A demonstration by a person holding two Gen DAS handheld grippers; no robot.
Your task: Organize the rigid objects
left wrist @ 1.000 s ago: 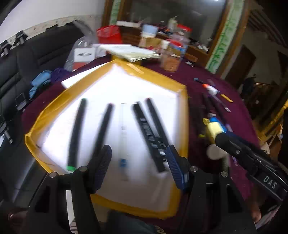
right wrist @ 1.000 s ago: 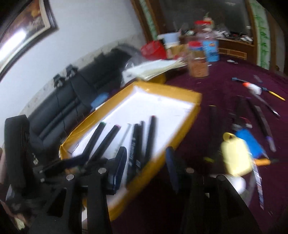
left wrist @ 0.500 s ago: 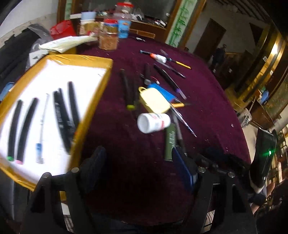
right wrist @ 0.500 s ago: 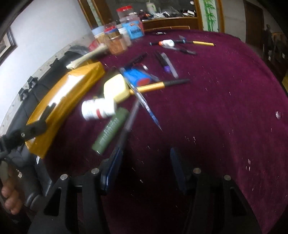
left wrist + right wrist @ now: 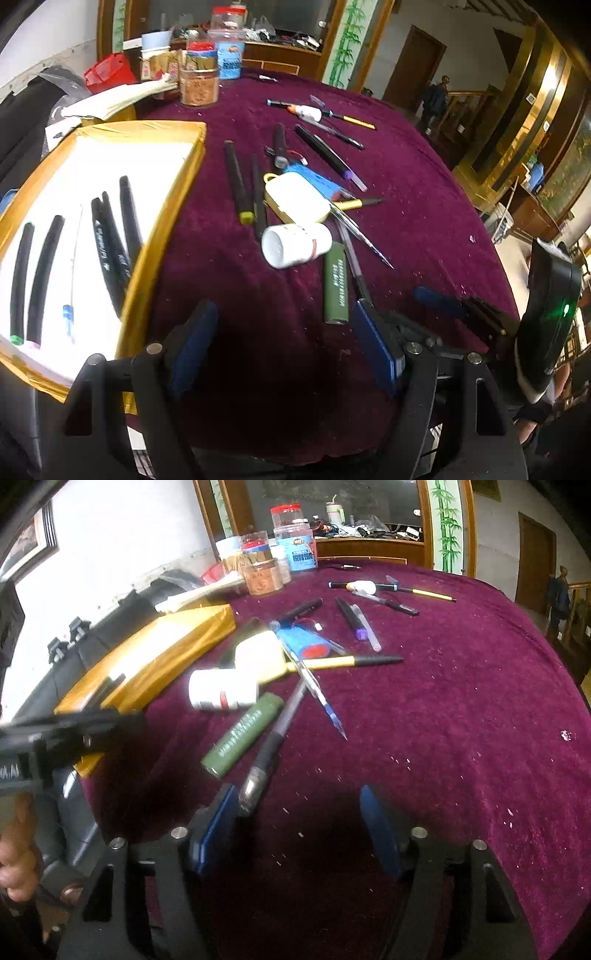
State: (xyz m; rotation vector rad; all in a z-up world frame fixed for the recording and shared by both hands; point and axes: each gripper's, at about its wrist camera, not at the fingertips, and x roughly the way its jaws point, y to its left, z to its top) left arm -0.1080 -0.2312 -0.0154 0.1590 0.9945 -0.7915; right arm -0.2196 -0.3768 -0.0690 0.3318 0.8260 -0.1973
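Progress is partial: the left view shows six pens lined up in the tray (image 5: 173,206), while the left gripper (image 5: 284,343) hangs released over the counter (image 5: 424,206). The right view shows the right gripper (image 5: 299,827), just widened, empty beside a loose pen (image 5: 275,738) among unsorted clutter.

Left black two-finger gripper with blue pads (image 5: 282,345): tilted downward, jaws spread wide, just been opening, nothing between pads. Right black two-finger gripper with blue pads (image 5: 299,829): tilted downward, jaws spread wide, just been opening, gap empty. Bare hand (image 5: 16,853) grips left gripper's handle.
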